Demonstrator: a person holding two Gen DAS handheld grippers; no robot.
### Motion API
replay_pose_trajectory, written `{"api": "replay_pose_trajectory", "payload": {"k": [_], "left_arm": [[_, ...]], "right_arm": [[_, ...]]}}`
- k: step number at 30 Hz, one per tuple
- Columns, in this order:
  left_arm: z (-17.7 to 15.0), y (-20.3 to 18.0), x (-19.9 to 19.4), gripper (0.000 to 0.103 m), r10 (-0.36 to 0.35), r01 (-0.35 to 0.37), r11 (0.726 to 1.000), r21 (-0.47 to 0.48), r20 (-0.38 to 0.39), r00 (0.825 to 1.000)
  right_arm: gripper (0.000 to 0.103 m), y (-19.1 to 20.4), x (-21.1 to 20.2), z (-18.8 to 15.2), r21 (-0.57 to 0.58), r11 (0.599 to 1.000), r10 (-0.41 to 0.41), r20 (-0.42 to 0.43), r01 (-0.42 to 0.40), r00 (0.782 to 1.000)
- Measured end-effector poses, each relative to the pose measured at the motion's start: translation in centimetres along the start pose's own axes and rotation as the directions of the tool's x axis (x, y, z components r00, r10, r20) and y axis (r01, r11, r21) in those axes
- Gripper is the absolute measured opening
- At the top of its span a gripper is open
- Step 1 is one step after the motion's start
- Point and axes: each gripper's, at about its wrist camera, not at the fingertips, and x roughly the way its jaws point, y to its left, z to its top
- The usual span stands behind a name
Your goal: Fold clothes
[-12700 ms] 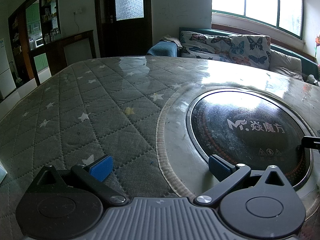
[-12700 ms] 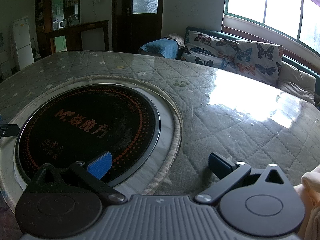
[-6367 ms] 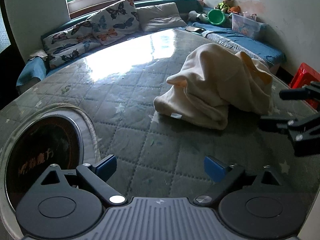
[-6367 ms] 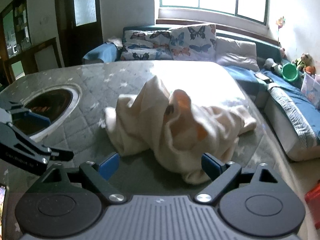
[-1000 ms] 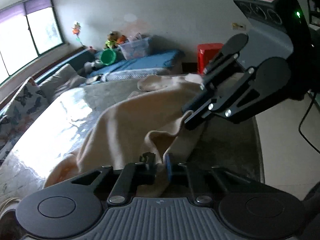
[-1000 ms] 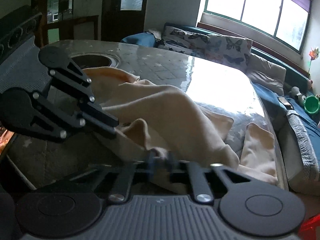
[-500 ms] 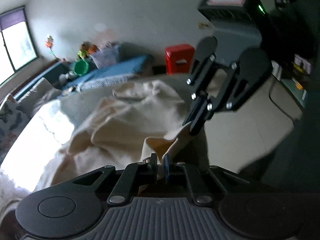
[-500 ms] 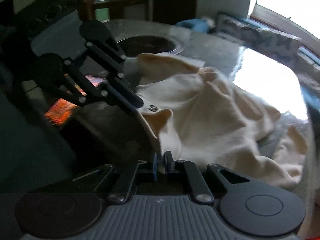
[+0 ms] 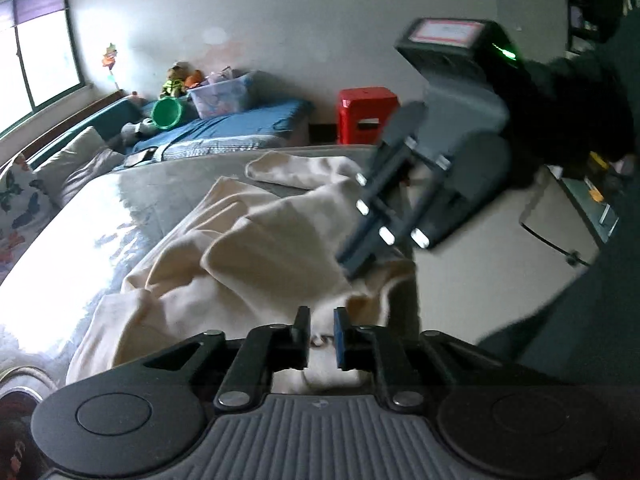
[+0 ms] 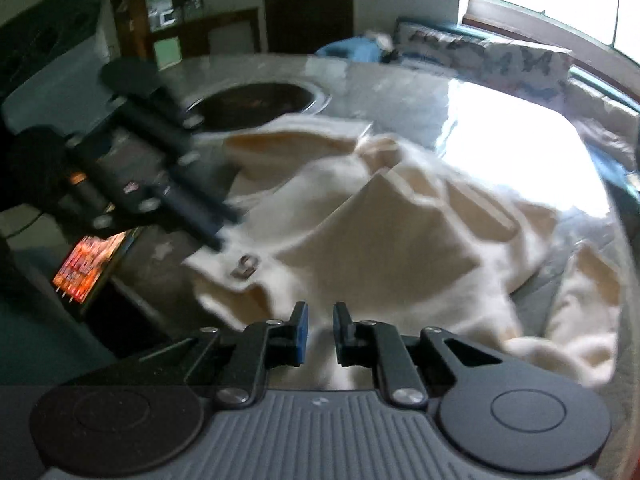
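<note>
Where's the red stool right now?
In the left wrist view the red stool stands on the floor against the back wall, upper centre-right, just beyond the table's far edge and right of the blue bench.

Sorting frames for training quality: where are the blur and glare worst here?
Left wrist view: the right gripper is motion-smeared, window glare whitens the table. Right wrist view: the left gripper is streaked, glare whitens the tabletop beyond the cream garment.

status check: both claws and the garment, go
Left claw and right claw: jaws narrowly parted, cloth between, firm grip unclear. Cream garment rumpled on the quilted table, unfolded. Nothing in the way.
</note>
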Motion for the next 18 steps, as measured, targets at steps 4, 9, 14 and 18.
{"api": "replay_pose_trajectory", "payload": {"k": [4, 9, 14, 18], "left_arm": [[0.3, 0.3, 1.8, 0.028, 0.002, -0.003, 1.000, -0.017, -0.025, 1.000], [-0.6, 1.6, 1.3, 0.028, 0.062, -0.065, 0.995, -0.079, -0.041, 0.997], [-1.2, 4.8, -0.2, 0.032, 0.256, -0.260, 0.950, -0.176, -0.043, 0.966], [-1.9, 7.8, 0.0, 0.044, 0.426, -0.438, 0.862, -0.256, -0.103, 0.899]], "right_arm": [[0.012, 0.8, -0.3, -0.4, -0.022, 0.999, 0.034, -0.017, -0.034, 0.999], [0.022, 0.4, -1.1, 0.0, -0.014, 1.000, -0.010, 0.028, 0.011, 1.000], [0.032, -2.3, -1.8, 1.2, 0.074, 0.991, -0.120, 0.088, 0.114, 0.989], [0.032, -5.7, -1.6, 2.9, 0.161, 0.970, -0.198, 0.104, 0.180, 0.975]]}}
